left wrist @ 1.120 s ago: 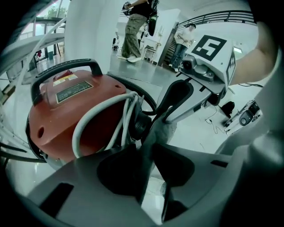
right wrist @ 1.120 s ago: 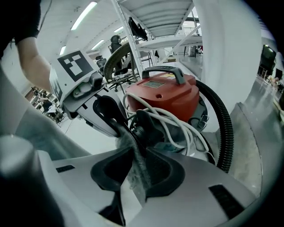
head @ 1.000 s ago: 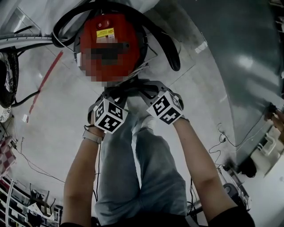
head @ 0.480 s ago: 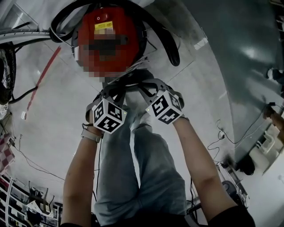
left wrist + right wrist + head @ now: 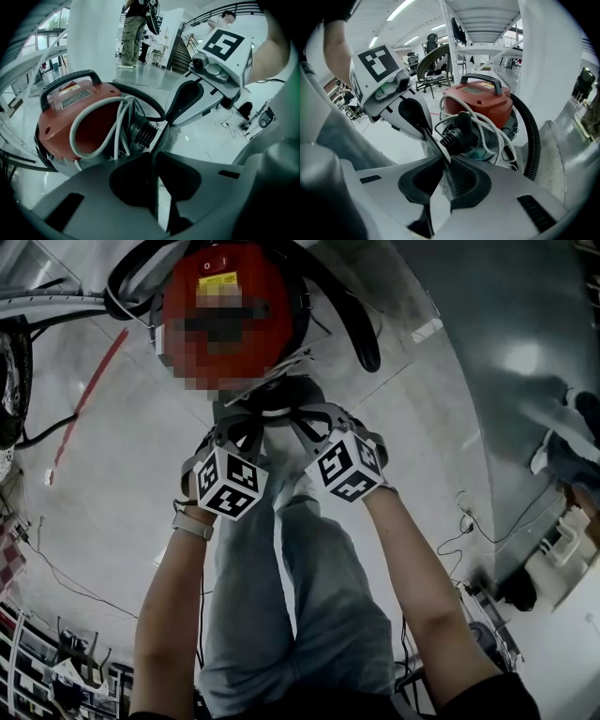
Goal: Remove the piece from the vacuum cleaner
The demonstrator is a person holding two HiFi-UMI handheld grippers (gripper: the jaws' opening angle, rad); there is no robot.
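Note:
A red vacuum cleaner (image 5: 267,306) (image 5: 56,126) (image 5: 487,105) stands on the floor, with a black hose (image 5: 356,324) (image 5: 532,136) and a white cable (image 5: 117,122) looped round it. Just in front of it, a thin pale sheet-like piece (image 5: 168,137) (image 5: 438,146) stretches between my two grippers. My left gripper (image 5: 246,430) (image 5: 154,161) (image 5: 426,133) and my right gripper (image 5: 302,425) (image 5: 443,168) (image 5: 176,119) have both just been closing. Each is now shut on an end of the piece, their tips close together. In the head view the piece is hard to make out.
The person's legs (image 5: 281,596) stand directly below the grippers. A red strip (image 5: 94,395) lies on the floor at the left, near a wheel (image 5: 14,381). Thin cables (image 5: 469,531) trail at the right. A metal rack (image 5: 487,28) rises behind the vacuum, and people stand far off (image 5: 133,28).
Both grippers' jaws have drawn narrower beside the vacuum's front. The vacuum sits slightly higher in the head view; the hands have stayed in place.

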